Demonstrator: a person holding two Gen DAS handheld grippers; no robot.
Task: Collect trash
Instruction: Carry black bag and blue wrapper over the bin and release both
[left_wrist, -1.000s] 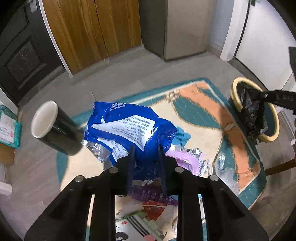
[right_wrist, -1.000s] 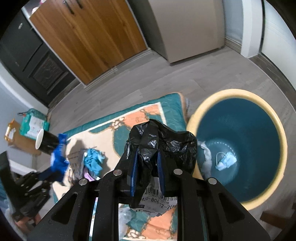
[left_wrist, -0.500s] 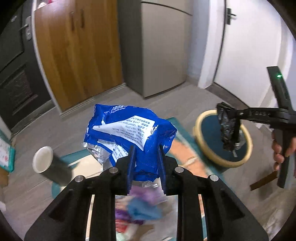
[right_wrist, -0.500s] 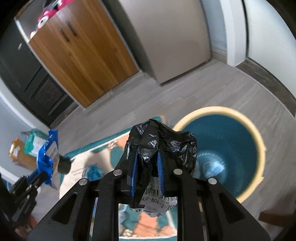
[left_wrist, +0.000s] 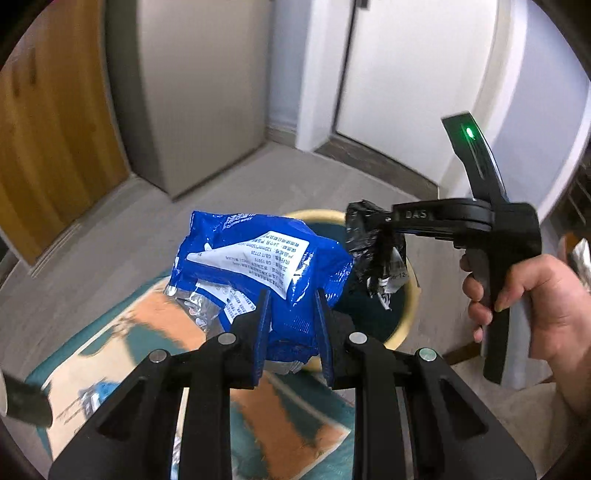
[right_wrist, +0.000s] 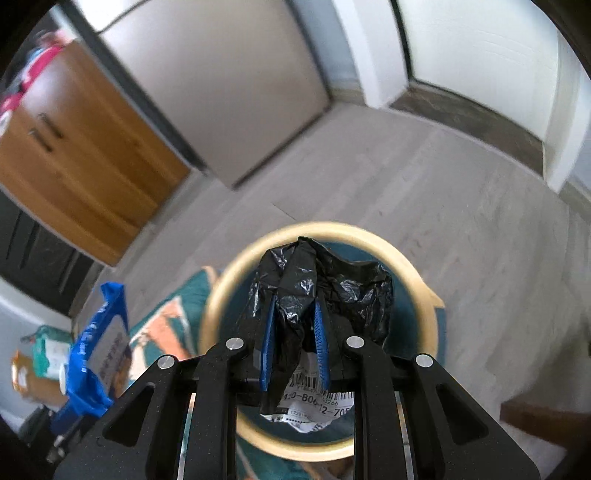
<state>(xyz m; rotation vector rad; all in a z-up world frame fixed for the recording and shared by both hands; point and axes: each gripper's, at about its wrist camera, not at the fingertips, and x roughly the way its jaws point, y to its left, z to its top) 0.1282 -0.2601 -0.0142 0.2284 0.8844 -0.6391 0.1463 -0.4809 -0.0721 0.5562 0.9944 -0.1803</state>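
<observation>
The right tongs (right_wrist: 291, 343), pinching the black bag (right_wrist: 332, 284), hang right over the round bin (right_wrist: 221, 295), while the left tongs (left_wrist: 291, 328), pinching the blue wrapper (left_wrist: 258, 258), sit just beside its rim.

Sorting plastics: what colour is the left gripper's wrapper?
Blue wrapper, white label; left wrist view.

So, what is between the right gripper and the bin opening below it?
Only the crumpled black plastic bag, clamped in the right gripper; it hangs over the yellow-rimmed bin, seen in the right wrist view.
</observation>
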